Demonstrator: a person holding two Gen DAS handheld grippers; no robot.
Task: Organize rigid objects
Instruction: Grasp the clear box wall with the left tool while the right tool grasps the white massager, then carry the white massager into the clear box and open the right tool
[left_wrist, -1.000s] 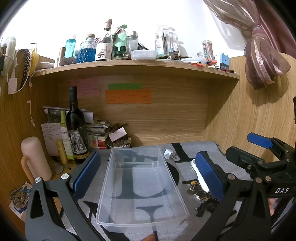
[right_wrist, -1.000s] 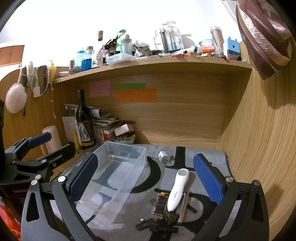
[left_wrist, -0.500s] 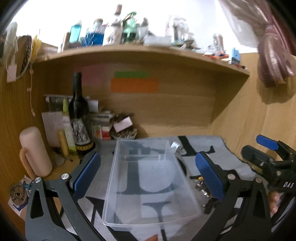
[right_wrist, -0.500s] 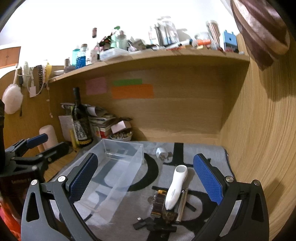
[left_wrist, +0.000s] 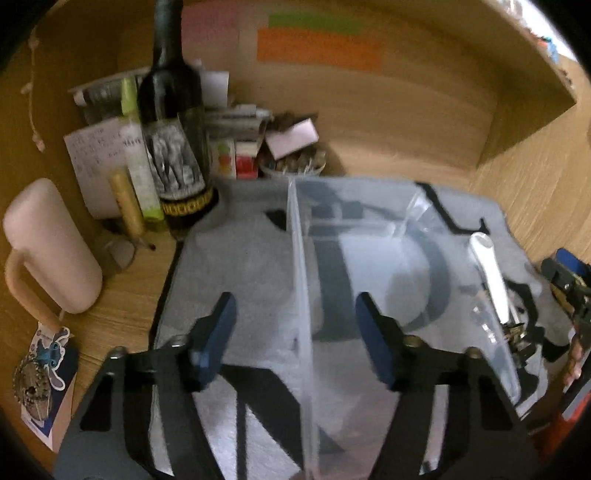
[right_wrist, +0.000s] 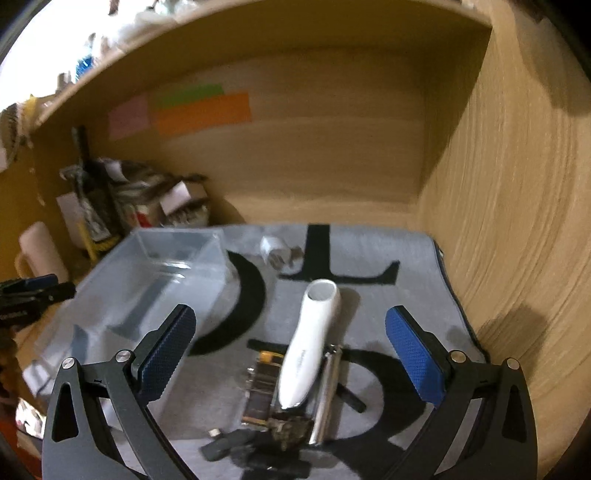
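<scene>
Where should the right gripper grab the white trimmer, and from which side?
Grip the white trimmer at mid-body, coming from above with the right gripper jaws across its narrow width. It lies flat and lengthwise on the mat, so its long sides are free. The wider rounded far end would probably slip; the near tip sits on clutter, likely blocking the pads.

**A cluttered home desk nook**

We're looking into a wood-panelled alcove, a private study corner by every sign. Coloured sticky notes (right_wrist: 201, 110) sit on the back panel, a dark wine bottle (left_wrist: 171, 122) stands beside handwritten paper (left_wrist: 99, 162) and stacked books, and a pink mug (left_wrist: 48, 247) waits on the desk (left_wrist: 125, 295). A grey lettered mat (right_wrist: 388, 295) covers the surface, and toiletries crowd the shelf above (right_wrist: 122, 55), blurred.
</scene>
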